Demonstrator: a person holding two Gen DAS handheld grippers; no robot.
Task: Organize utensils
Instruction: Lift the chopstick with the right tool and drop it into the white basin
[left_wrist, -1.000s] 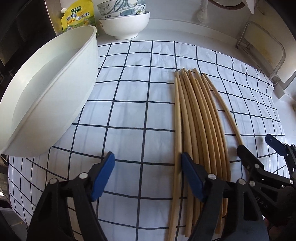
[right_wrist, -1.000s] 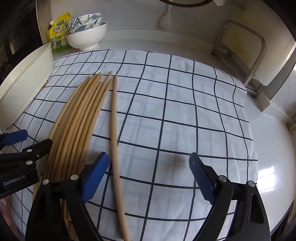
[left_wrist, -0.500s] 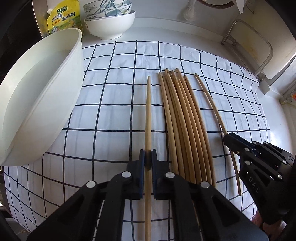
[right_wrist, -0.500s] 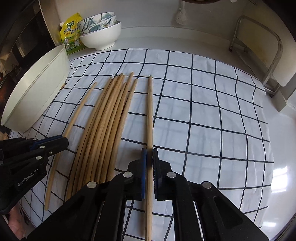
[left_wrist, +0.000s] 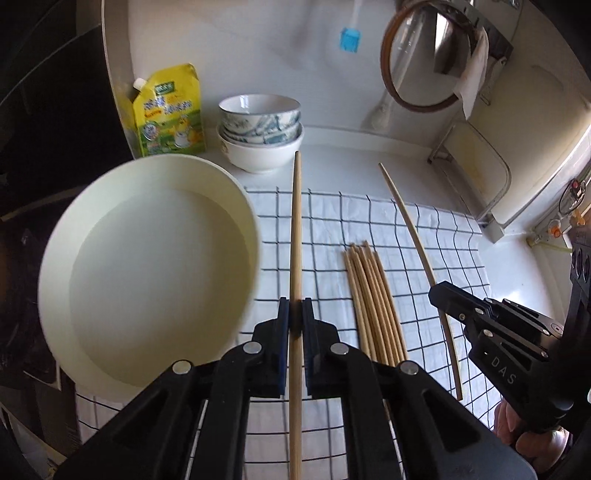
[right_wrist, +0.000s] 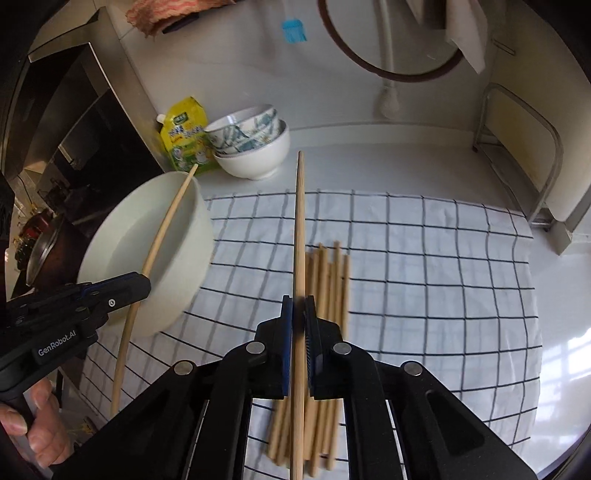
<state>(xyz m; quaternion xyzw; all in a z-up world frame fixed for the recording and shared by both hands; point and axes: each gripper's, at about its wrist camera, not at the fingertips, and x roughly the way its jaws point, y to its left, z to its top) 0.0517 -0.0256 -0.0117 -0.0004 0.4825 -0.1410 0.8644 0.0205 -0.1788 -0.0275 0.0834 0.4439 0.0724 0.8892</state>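
Note:
My left gripper (left_wrist: 295, 317) is shut on one wooden chopstick (left_wrist: 295, 229) and holds it lifted above the checked cloth (left_wrist: 443, 236), beside the large white basin (left_wrist: 147, 277). My right gripper (right_wrist: 298, 317) is shut on another chopstick (right_wrist: 300, 221), also lifted. Each gripper with its stick shows in the other view: the right one (left_wrist: 448, 301) and the left one (right_wrist: 142, 282), whose stick (right_wrist: 166, 221) crosses over the basin (right_wrist: 147, 258). A bundle of several chopsticks (left_wrist: 373, 299) lies on the cloth; it also shows in the right wrist view (right_wrist: 327, 288).
Stacked patterned bowls (left_wrist: 260, 133) and a yellow pouch (left_wrist: 166, 110) stand at the back by the wall. A round-framed mirror (left_wrist: 424, 55) hangs on the wall. A metal-framed rack (left_wrist: 476, 173) stands at the right edge of the white counter.
Both grippers closed on one chopstick each, taken from either side of the bundle, then lifted them off the cloth. The views have tilted up toward the wall, and the basin is nearer.

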